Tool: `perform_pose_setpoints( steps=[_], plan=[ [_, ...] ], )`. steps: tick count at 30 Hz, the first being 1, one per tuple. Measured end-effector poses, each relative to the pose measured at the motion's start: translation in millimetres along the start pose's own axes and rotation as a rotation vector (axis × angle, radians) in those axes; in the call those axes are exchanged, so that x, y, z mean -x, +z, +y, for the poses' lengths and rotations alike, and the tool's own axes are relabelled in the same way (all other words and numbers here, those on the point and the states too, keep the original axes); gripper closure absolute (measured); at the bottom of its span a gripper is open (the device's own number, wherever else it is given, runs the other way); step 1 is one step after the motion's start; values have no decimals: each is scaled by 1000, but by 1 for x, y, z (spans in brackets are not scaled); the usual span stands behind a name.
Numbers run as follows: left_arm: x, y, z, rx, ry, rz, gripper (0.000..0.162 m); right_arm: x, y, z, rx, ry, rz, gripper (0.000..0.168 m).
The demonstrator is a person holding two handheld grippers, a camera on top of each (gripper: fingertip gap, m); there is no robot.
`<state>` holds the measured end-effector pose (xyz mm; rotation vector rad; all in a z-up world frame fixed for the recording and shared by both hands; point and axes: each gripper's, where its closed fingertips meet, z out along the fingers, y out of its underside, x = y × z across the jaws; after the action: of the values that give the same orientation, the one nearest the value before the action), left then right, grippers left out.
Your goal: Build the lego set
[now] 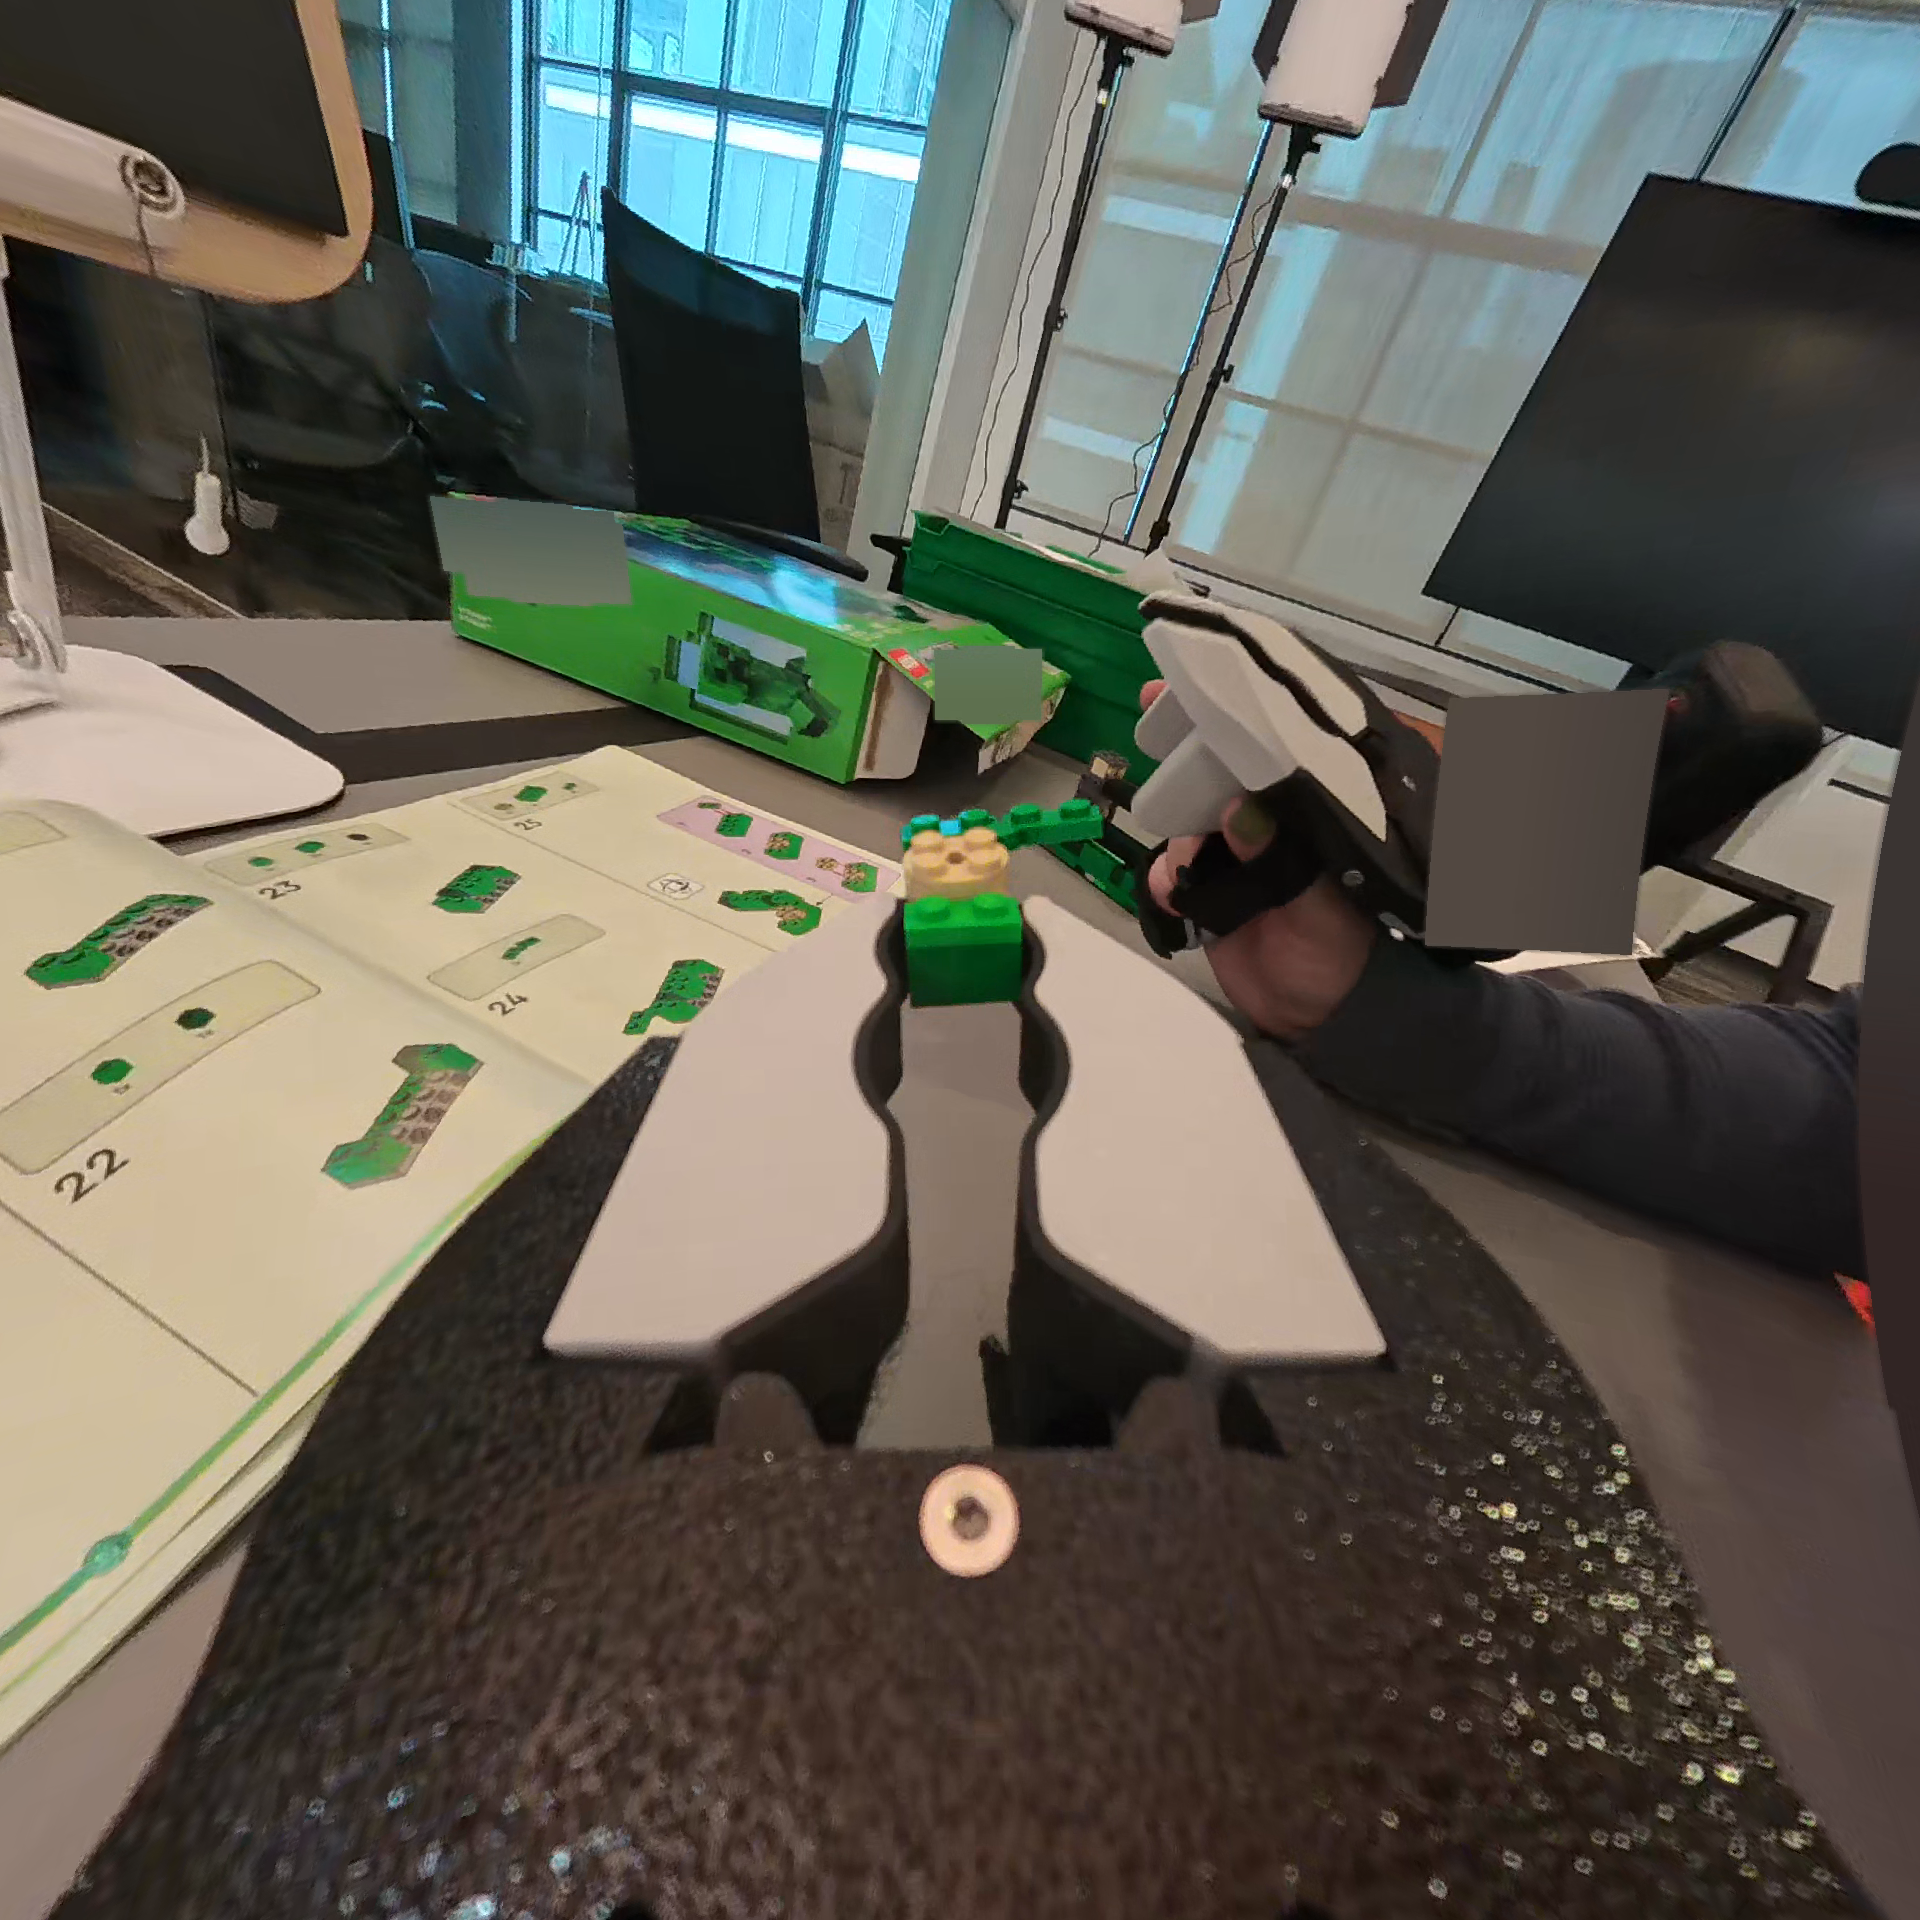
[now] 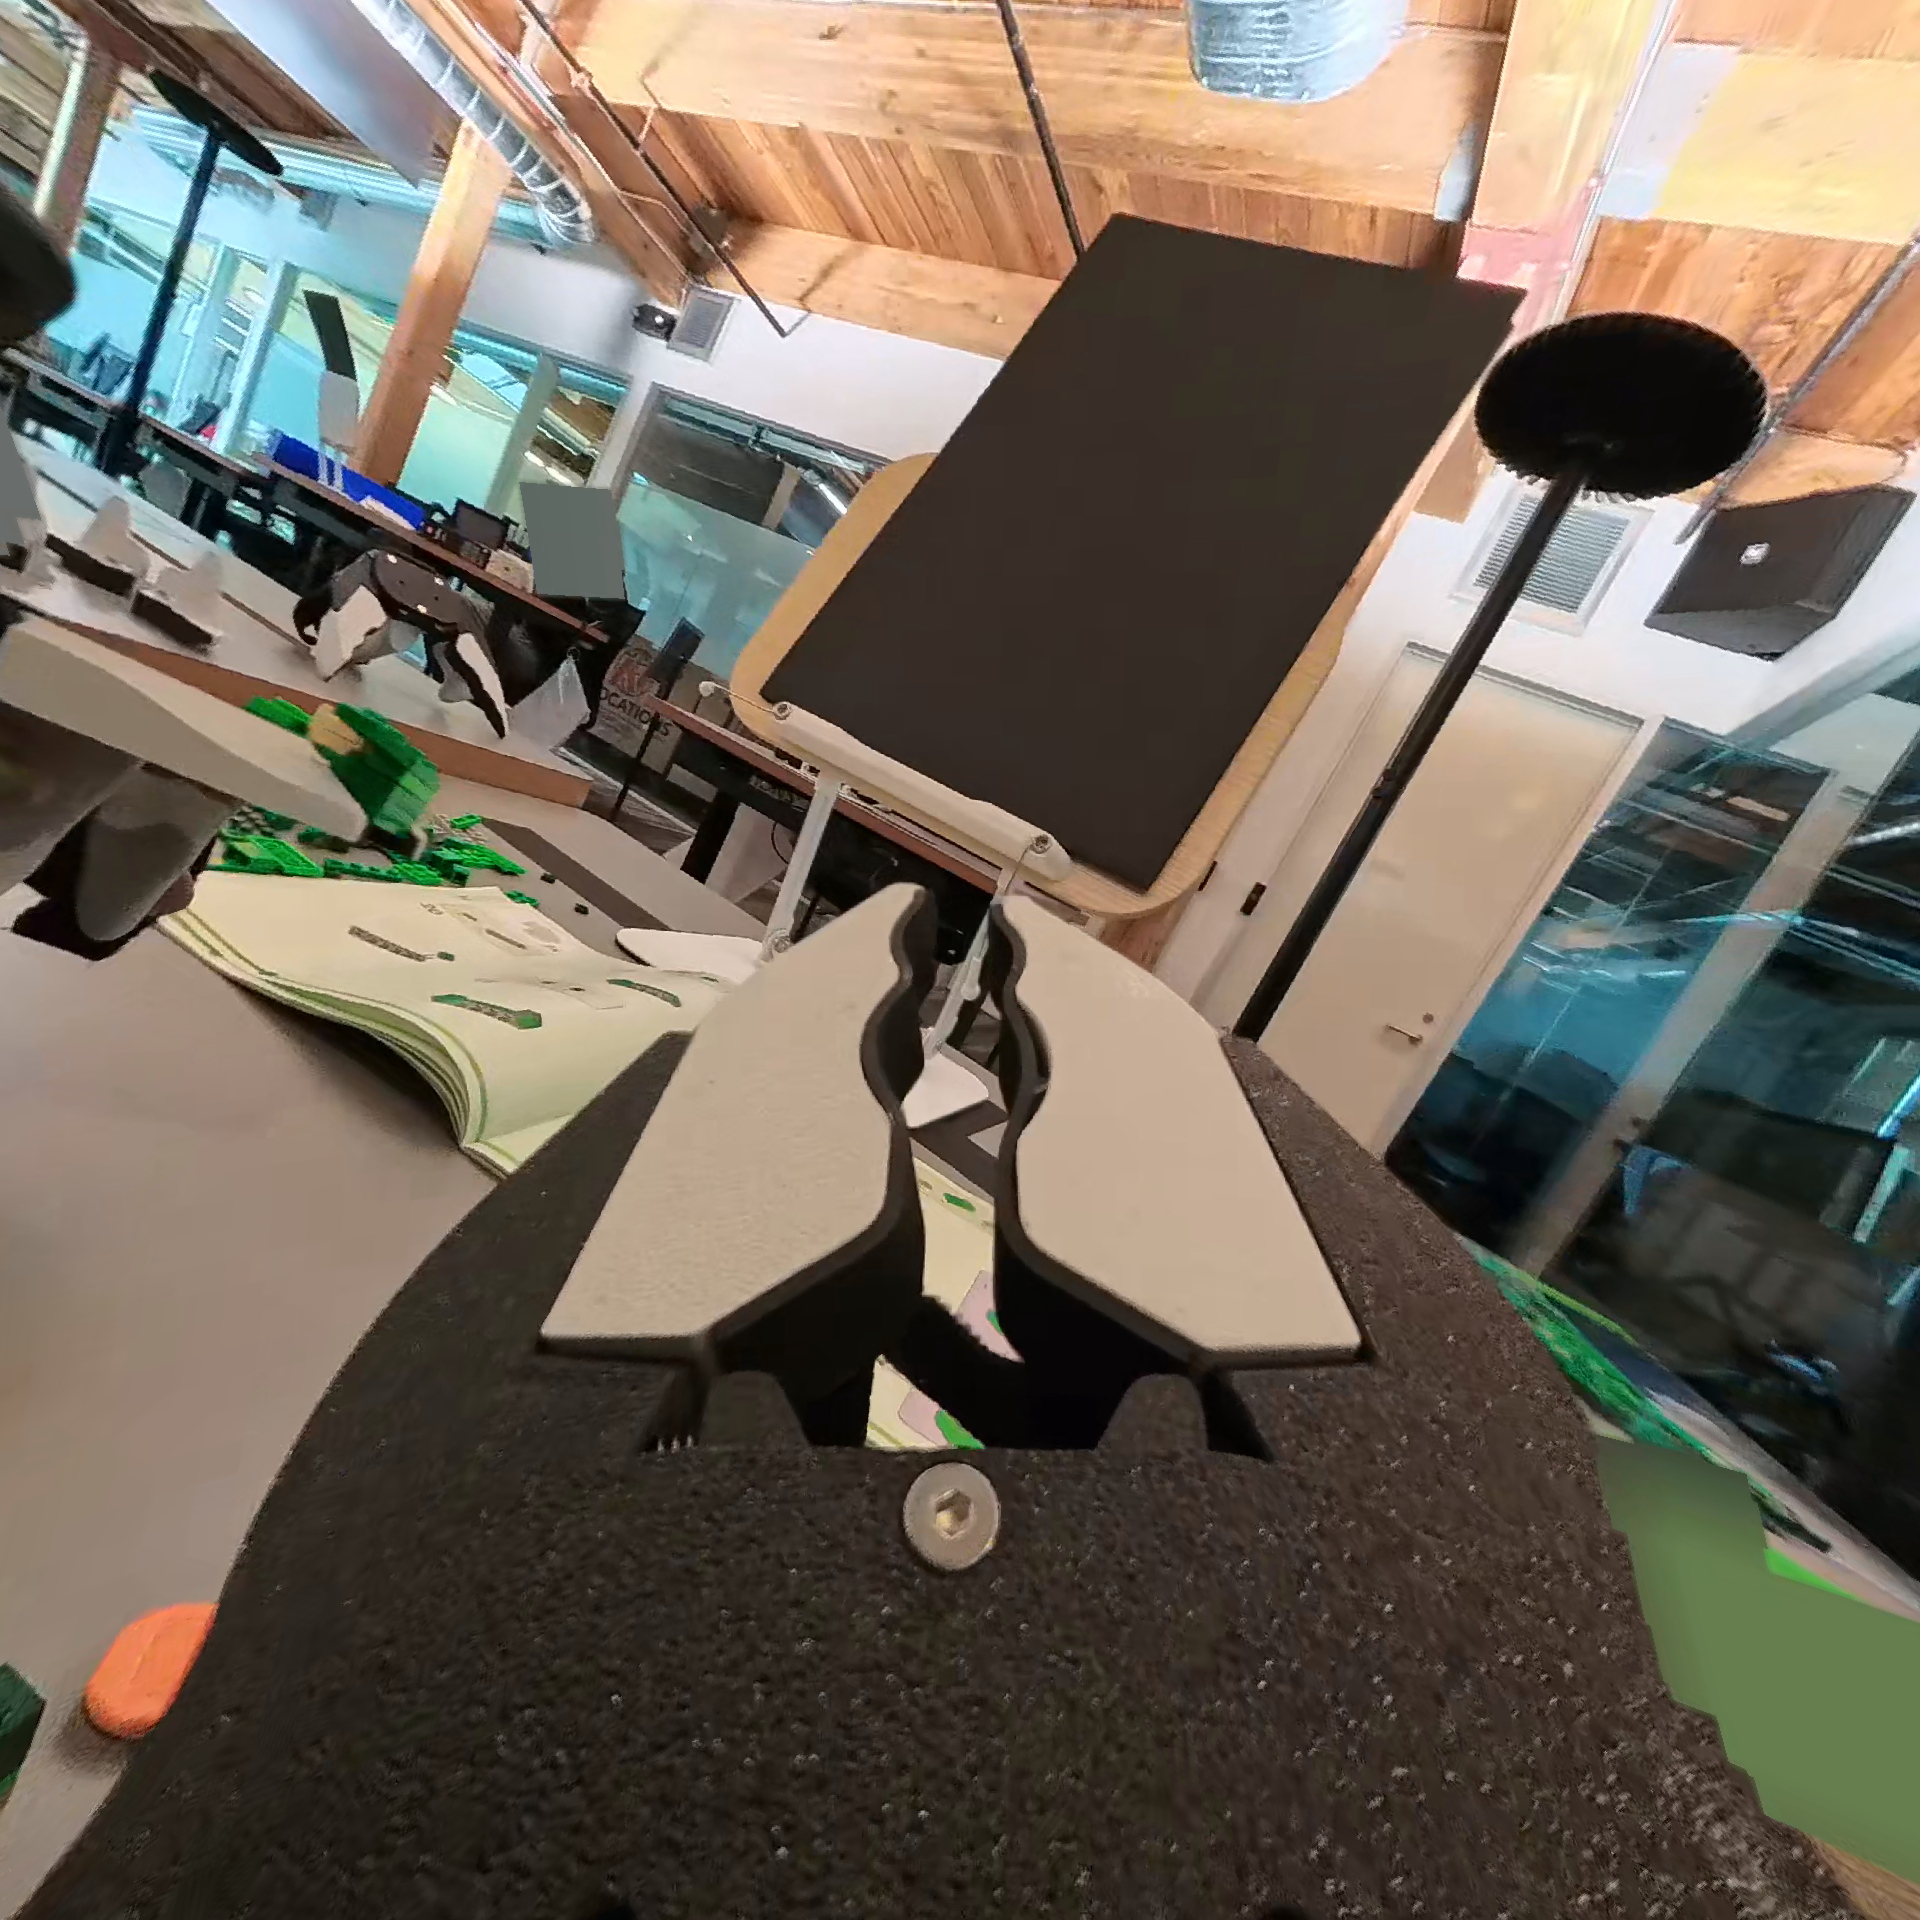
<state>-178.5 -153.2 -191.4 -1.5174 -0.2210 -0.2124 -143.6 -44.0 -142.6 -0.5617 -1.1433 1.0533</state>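
My left gripper [image 1: 964, 951] is shut on a small green lego assembly [image 1: 961, 945] with a tan round piece [image 1: 956, 868] on top, and holds it above the table. A green plate [image 1: 1049, 826] reaches from behind it toward my right gripper [image 1: 1195, 727], which a gloved hand holds just to the right. In the right wrist view my right gripper [image 2: 956, 920] is tilted up, nearly closed and empty. The left gripper's finger [image 2: 177, 743] and the assembly [image 2: 379, 769] show at the left there. The open instruction booklet [image 1: 312, 987] lies under the left gripper.
A green lego box [image 1: 727, 655] and a green tray [image 1: 1018, 613] lie behind. Loose green pieces [image 2: 364, 857] lie beyond the booklet [image 2: 468, 997]. A dark tablet on a white stand [image 2: 1122, 551] stands at the table's far side. An orange lump [image 2: 145, 1662] lies nearby. The gap from one gripper's tips to the other's is roughly 12 centimetres. The orange lump [image 2: 145, 1662] sits 12 centimetres or so from the ends of my left fingers.
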Motion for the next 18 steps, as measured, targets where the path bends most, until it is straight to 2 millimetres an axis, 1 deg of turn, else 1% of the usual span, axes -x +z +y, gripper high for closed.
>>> perform_pose_setpoints(
  steps=[2, 6, 8, 11, 18],
  plan=[
    [-1, 2, 2, 16, 4, 7, 145, -8, 0, 4, 11, 46, 28, 161],
    [-4, 5, 8, 59, 27, 16, 145, -26, 0, 19, 60, 152, 96, 163],
    [-6, 7, 10, 77, 36, 23, 145, -31, -1, 24, 75, 186, 119, 164],
    [-9, 8, 12, 90, 51, 31, 145, -31, 0, 26, 84, 196, 115, 165],
    [-11, 8, 12, 95, 54, 45, 145, -20, 2, 22, 81, 137, 76, 167]
  ],
)
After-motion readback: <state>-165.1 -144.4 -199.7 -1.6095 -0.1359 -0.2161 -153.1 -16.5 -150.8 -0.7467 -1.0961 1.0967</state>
